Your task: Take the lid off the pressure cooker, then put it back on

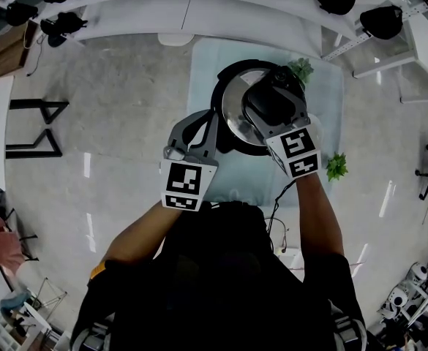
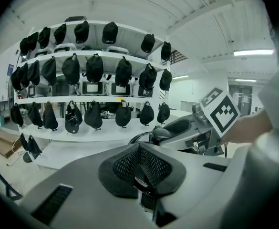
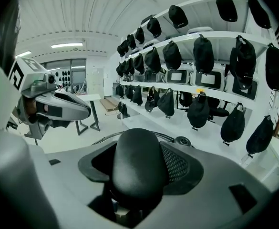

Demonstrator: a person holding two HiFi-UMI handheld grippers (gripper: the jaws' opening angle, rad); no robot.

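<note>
The pressure cooker (image 1: 235,123) stands on a small table under a pale blue cloth (image 1: 206,68), its steel lid (image 1: 237,101) resting on the pot. My right gripper (image 1: 263,97) is over the lid's middle, shut on the lid's rounded black handle (image 3: 138,161), which fills the space between its pads (image 3: 177,163). My left gripper (image 1: 203,126) is at the cooker's left side, shut on the pot's black side handle (image 2: 142,184), most of it hidden under the meshed pads (image 2: 125,163). The lid's rim (image 3: 106,138) and a small valve knob (image 3: 183,141) show past the right jaws.
Two small green plants (image 1: 300,69) (image 1: 336,167) sit on the table's right part, close to the right gripper. White curved shelves (image 2: 96,97) hung with black caps stand beyond the table. A black-framed table (image 1: 34,126) is to the left, on the pale floor.
</note>
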